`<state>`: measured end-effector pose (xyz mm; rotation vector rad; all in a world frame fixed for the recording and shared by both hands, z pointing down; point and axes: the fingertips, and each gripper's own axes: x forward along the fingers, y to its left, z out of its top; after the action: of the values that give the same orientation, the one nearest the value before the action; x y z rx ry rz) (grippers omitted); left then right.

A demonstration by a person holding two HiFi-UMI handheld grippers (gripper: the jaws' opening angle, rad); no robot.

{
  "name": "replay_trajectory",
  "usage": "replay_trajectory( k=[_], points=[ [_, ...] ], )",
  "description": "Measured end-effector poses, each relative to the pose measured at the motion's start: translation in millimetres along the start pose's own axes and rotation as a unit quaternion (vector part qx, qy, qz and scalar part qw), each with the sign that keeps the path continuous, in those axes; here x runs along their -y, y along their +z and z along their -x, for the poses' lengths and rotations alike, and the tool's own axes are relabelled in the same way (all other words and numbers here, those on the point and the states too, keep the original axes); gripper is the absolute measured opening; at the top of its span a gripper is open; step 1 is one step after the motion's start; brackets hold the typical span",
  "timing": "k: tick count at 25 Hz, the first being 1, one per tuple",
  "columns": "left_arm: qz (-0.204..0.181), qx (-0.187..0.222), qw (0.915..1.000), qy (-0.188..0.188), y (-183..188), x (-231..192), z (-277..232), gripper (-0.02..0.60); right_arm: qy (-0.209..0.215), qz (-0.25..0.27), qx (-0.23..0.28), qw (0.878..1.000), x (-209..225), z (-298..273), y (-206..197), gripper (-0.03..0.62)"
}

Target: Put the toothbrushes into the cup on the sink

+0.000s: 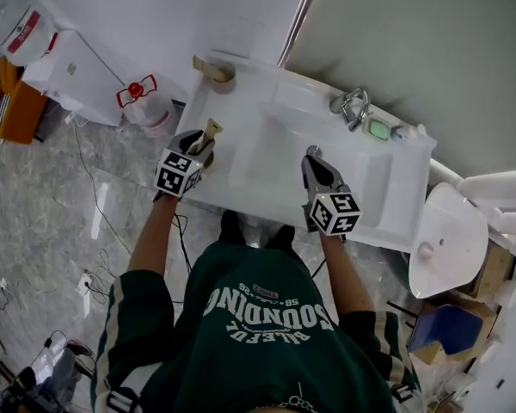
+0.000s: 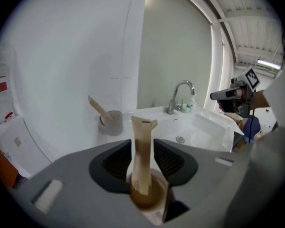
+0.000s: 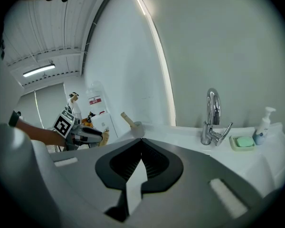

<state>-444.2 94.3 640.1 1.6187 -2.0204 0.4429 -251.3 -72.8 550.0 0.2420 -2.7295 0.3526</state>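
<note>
My left gripper [image 1: 203,147] [image 2: 143,148] is shut on a tan wooden toothbrush [image 1: 211,130] [image 2: 142,127], which stands up between the jaws over the sink's left front rim. A grey cup [image 1: 217,72] [image 2: 114,122] [image 3: 136,126] sits at the sink's far left corner with another wooden toothbrush [image 2: 99,109] [image 3: 127,118] leaning in it. The cup is well beyond the held brush. My right gripper [image 1: 311,154] [image 3: 141,140] hovers over the basin's front right, jaws shut with nothing between them.
The white sink [image 1: 241,119] has a chrome faucet [image 1: 353,106] [image 3: 212,118], a green soap dish [image 1: 378,129] [image 3: 242,142] and a soap bottle [image 3: 264,123] at the back. A toilet [image 1: 447,239] stands right. A water jug [image 1: 146,101] and cables lie on the floor at left.
</note>
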Motion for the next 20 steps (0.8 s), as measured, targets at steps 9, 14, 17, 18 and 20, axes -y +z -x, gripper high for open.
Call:
replay_trajectory(
  k=[9,14,17,18,20],
  points=[
    [0.017,0.031,0.9984,0.045,36.1,9.7,20.2,0.155,0.018,0.009,-0.002,1.0,27.3,11.4,10.3,0.005],
    [0.009,0.074,0.9958,0.052,82.6,38.2,29.2,0.153,0.029,0.017,0.006,0.999,40.9,18.2,23.2,0.005],
    [0.002,0.095,0.9949,0.033,105.6,62.6,25.6,0.127,0.029,0.023,0.015,0.999,48.5,24.1,31.1,0.005],
    [0.003,0.1,0.9946,0.025,111.8,70.8,22.1,0.125,0.026,0.023,0.018,0.999,52.0,26.9,32.4,0.005],
    [0.005,0.109,0.994,0.008,122.7,87.0,13.7,0.097,0.021,0.019,0.024,0.999,59.3,33.8,33.4,0.005]
  ],
)
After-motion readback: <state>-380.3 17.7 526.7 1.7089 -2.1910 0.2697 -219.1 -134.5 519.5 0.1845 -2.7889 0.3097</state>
